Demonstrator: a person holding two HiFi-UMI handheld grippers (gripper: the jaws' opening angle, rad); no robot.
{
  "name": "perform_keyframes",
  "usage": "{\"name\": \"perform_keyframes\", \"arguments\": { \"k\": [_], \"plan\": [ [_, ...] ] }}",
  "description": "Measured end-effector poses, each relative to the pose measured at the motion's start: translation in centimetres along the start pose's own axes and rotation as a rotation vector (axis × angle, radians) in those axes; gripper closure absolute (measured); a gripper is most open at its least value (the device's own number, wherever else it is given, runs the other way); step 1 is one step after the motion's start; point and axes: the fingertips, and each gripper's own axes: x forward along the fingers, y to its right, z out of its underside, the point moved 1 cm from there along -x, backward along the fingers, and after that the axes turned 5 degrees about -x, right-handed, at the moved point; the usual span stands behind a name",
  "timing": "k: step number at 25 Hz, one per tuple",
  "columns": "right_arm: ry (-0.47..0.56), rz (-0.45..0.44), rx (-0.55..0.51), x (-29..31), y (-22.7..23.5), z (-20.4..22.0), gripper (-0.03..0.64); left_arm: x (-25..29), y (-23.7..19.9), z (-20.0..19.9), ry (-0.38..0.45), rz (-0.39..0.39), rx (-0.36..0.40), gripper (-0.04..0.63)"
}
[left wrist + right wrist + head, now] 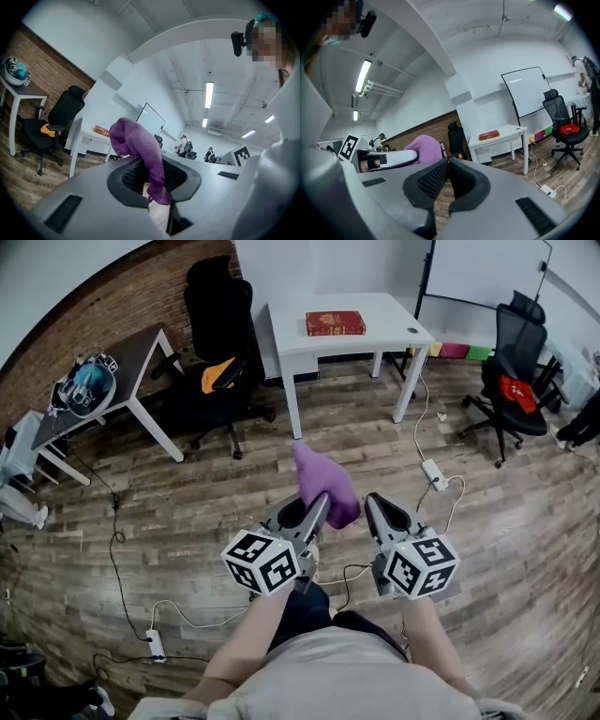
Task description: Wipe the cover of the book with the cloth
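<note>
A red book [335, 322] lies on a white table [375, 338] across the room, far from both grippers. My left gripper [322, 498] is shut on a purple cloth [324, 486] that bunches up above its jaws. The left gripper view shows that cloth [140, 147] pinched between the black pads [132, 176], with the book [101, 131] small in the distance. My right gripper [368, 497] is beside the left one, shut with nothing in it. In the right gripper view its pads [436, 178] meet, the cloth [424, 147] sits to their left and the book [489, 135] on the table beyond.
A black office chair [220, 334] with an orange item stands left of the white table. A dark desk [141, 357] is at far left. Another black chair [514, 362] with a red item is at right. Power strips [433, 472] and cables lie on the wooden floor.
</note>
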Motion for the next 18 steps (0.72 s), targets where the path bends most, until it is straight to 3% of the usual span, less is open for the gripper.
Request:
{"name": "perform_keyframes", "arguments": {
  "k": [8, 18],
  "plan": [
    [-0.007, 0.015, -0.004, 7.3, 2.7, -1.4, 0.594, 4.7, -6.4, -3.4, 0.009, -0.014, -0.028, 0.528],
    [0.012, 0.079, 0.027, 18.1, 7.1, -5.4, 0.594, 11.6, -14.2, -9.1, -0.046, 0.017, -0.016, 0.528]
  ]
}}
